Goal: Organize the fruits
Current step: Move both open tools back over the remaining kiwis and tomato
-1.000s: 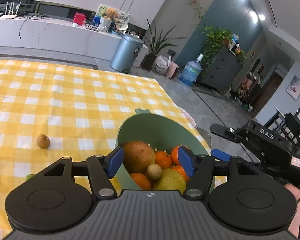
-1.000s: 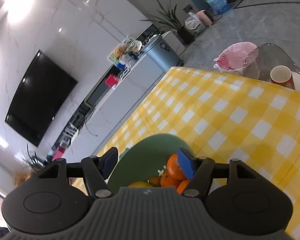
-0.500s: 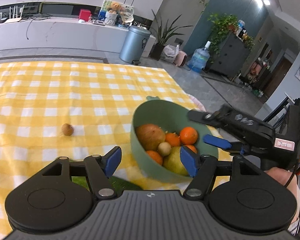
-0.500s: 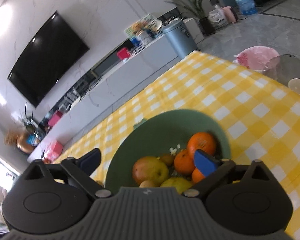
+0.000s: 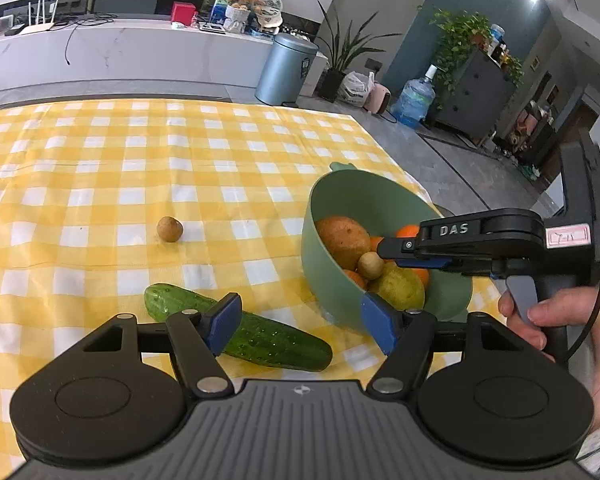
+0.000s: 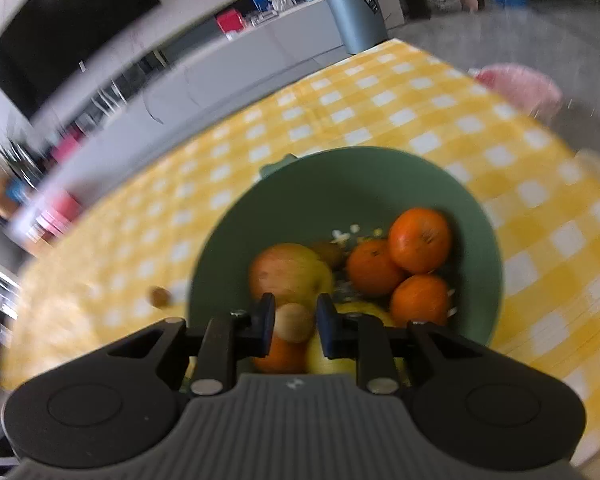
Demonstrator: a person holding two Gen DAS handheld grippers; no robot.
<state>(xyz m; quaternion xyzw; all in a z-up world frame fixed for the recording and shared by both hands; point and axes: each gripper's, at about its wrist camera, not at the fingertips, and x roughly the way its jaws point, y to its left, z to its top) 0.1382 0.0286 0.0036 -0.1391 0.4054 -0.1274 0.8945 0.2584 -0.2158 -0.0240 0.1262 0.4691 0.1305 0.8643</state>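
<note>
A green bowl (image 5: pixel 380 200) (image 6: pixel 340 184) stands near the right edge of the yellow checked cloth. It holds a big brownish fruit (image 5: pixel 342 242), oranges (image 6: pixel 418 240) and a yellow-green pear (image 5: pixel 398 286). My right gripper (image 5: pixel 382 250) (image 6: pixel 296 328) reaches into the bowl. Its jaws are shut on a small round brown fruit (image 6: pixel 294 322) (image 5: pixel 370 265), though the right wrist view is blurred. My left gripper (image 5: pixel 302 324) hangs open just left of the bowl. A cucumber (image 5: pixel 260 336) lies under its left pad, untouched. A second small brown fruit (image 5: pixel 169 229) (image 6: pixel 160 296) lies alone on the cloth.
The table's right edge runs close behind the bowl, with grey floor beyond. A person's hand (image 5: pixel 548 320) holds the right gripper's handle. A grey bin (image 5: pixel 286 68) and a white counter stand past the far edge. A pink object (image 6: pixel 520 84) lies off the table.
My left gripper drew back from the bowl, and the cucumber came into view. The right gripper swung in over the bowl, spread wide, then closed around the small brown fruit.
</note>
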